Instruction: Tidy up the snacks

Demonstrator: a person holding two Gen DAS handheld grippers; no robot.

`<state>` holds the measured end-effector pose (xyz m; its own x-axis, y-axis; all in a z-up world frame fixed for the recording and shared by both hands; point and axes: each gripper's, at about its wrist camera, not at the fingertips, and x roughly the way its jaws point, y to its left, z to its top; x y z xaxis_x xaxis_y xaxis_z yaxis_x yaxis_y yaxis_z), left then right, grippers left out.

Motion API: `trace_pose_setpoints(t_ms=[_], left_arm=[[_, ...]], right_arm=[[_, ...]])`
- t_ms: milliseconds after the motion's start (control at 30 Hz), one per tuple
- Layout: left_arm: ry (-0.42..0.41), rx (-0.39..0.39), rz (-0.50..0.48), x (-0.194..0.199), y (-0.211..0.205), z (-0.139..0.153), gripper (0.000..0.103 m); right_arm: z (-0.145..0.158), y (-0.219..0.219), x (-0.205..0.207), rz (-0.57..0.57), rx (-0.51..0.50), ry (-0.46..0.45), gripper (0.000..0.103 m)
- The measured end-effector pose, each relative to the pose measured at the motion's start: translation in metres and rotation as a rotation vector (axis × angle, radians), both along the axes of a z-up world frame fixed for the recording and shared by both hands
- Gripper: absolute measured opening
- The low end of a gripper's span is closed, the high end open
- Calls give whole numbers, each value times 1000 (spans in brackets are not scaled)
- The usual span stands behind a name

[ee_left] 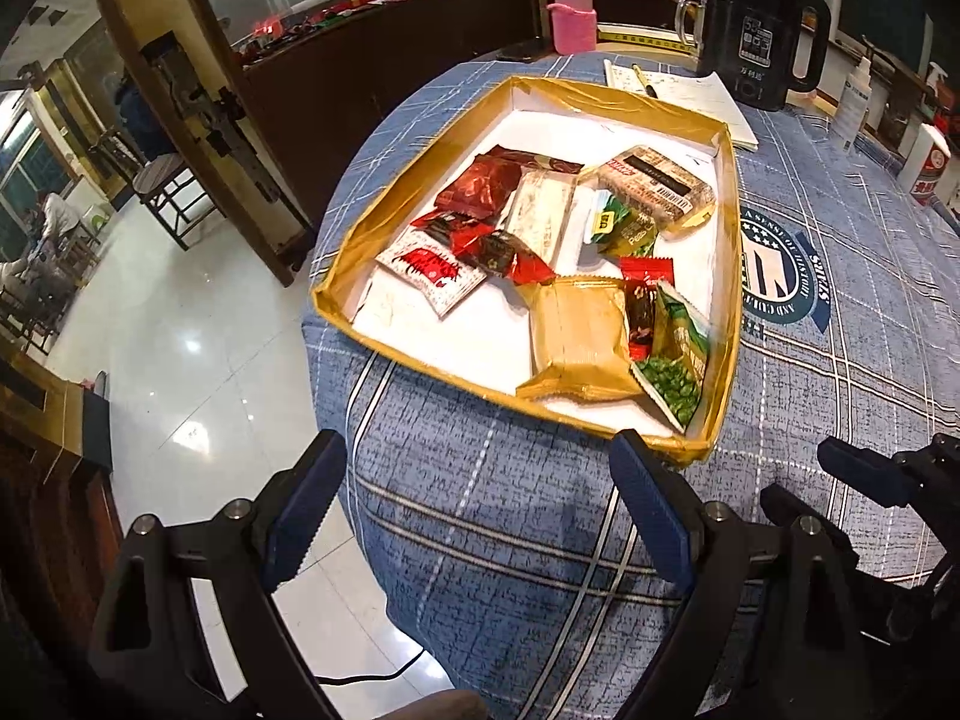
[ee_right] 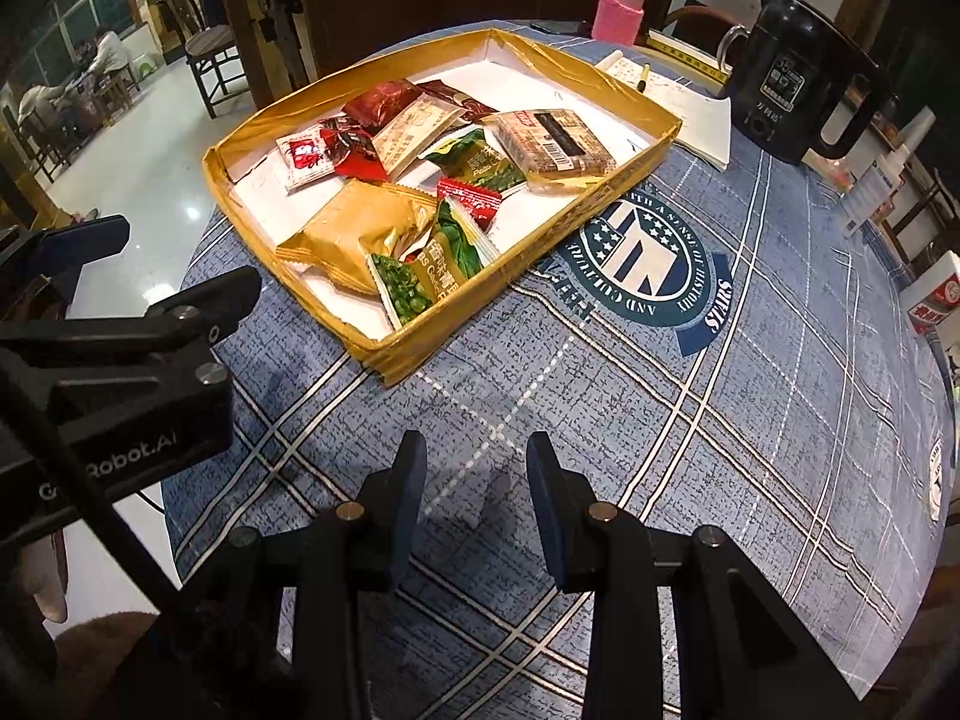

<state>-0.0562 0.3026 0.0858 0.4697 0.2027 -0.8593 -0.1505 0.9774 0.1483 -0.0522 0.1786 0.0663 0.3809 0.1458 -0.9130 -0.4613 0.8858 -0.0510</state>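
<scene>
A shallow gold-rimmed tray [ee_left: 336,276] [ee_right: 420,348] with a white floor sits on the blue plaid tablecloth [ee_left: 510,540] [ee_right: 660,450]. It holds several snack packs: a gold pack [ee_left: 579,339] [ee_right: 354,228], green pea packs [ee_left: 678,354] [ee_right: 414,282], red packs [ee_left: 480,186] [ee_right: 378,102], a red-and-white pack [ee_left: 429,270] [ee_right: 303,159] and a barcoded bar pack [ee_left: 654,183] [ee_right: 555,141]. My left gripper [ee_left: 474,468] is open and empty, short of the tray's near edge. My right gripper [ee_right: 477,462] is open and empty above bare cloth; its fingers [ee_left: 864,468] show at the left view's right edge.
A black kettle [ee_left: 756,36] [ee_right: 798,102], a pink-sleeved bottle [ee_left: 573,15] [ee_right: 621,6] and a notepad with a pen [ee_left: 678,96] [ee_right: 672,96] stand behind the tray. White bottles [ee_left: 927,162] [ee_right: 936,294] are at the right. The table edge drops to tiled floor [ee_left: 198,330] on the left.
</scene>
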Motion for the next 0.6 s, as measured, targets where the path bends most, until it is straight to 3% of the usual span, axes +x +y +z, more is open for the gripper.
trace_pose_setpoints(t_ms=[600], left_arm=[[14,-58,-83,24,5,-1,89]], right_arm=[[2,9,15,-70,-12,-9,37]])
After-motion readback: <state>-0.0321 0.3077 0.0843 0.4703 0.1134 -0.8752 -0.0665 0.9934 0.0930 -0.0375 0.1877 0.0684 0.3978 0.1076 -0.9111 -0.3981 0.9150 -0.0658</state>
